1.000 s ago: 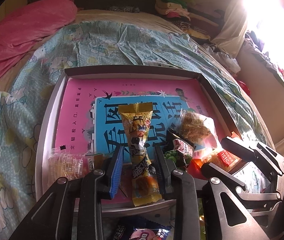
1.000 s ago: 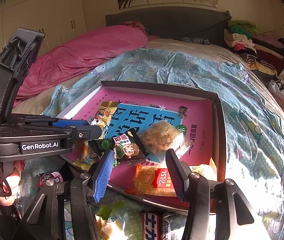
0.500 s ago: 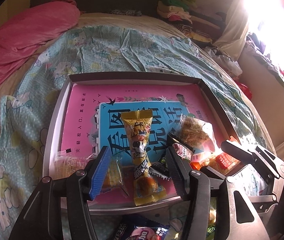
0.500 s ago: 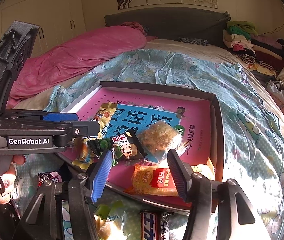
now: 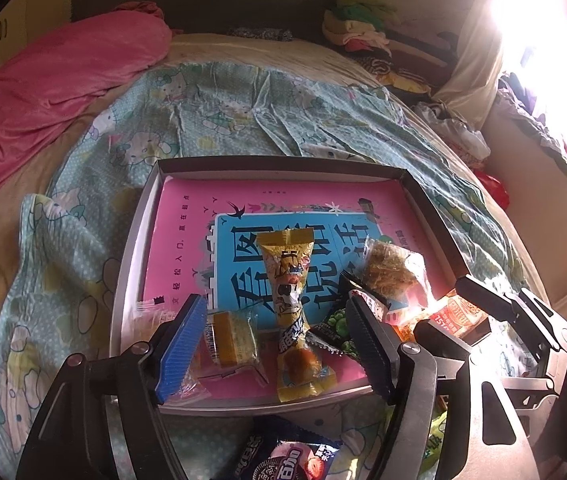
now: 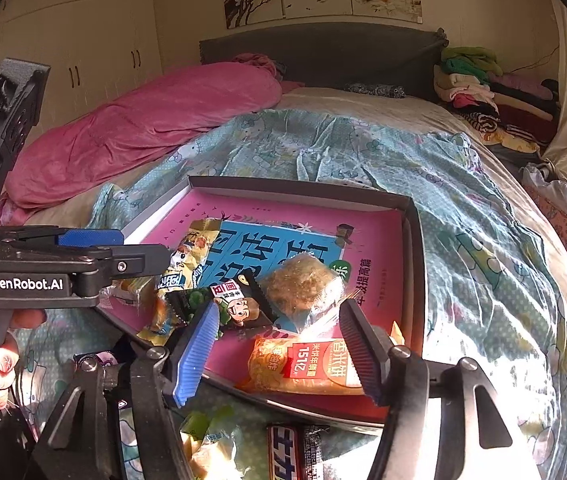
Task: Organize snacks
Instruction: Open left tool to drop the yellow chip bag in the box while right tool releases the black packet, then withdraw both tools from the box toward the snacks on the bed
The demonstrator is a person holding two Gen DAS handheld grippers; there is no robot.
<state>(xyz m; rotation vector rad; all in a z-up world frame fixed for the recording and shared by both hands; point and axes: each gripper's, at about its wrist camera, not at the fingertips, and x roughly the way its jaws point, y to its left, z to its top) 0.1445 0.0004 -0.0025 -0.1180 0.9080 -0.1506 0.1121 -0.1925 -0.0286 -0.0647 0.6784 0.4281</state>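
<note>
A shallow grey box (image 5: pixel 283 165) with a pink and blue printed floor lies on the bed. In it lie a long yellow packet (image 5: pixel 291 292), a small yellow cake packet (image 5: pixel 230 339), a green pea packet (image 6: pixel 223 308), a clear packet of crisp cake (image 6: pixel 303 288) and an orange rice-cracker packet (image 6: pixel 307 364). My left gripper (image 5: pixel 275 346) is opening; the yellow packet's lower end lies loose between its jaws, untouched. My right gripper (image 6: pixel 277 356) is also opening above the rice-cracker packet, pads off it. The left gripper (image 6: pixel 123 246) shows at the left of the right wrist view.
Outside the box's near edge lie a dark cookie packet (image 5: pixel 283 456), a chocolate bar (image 6: pixel 287 452) and a green-yellow packet (image 6: pixel 207 436). A pink quilt (image 6: pixel 143 128) lies at the far left. Folded clothes (image 6: pixel 471 80) are piled at the far right.
The left jaws have spread wide apart, away from the long yellow packet, which stays lying in the box. The right jaws have widened a little. Both hands stayed in place.
</note>
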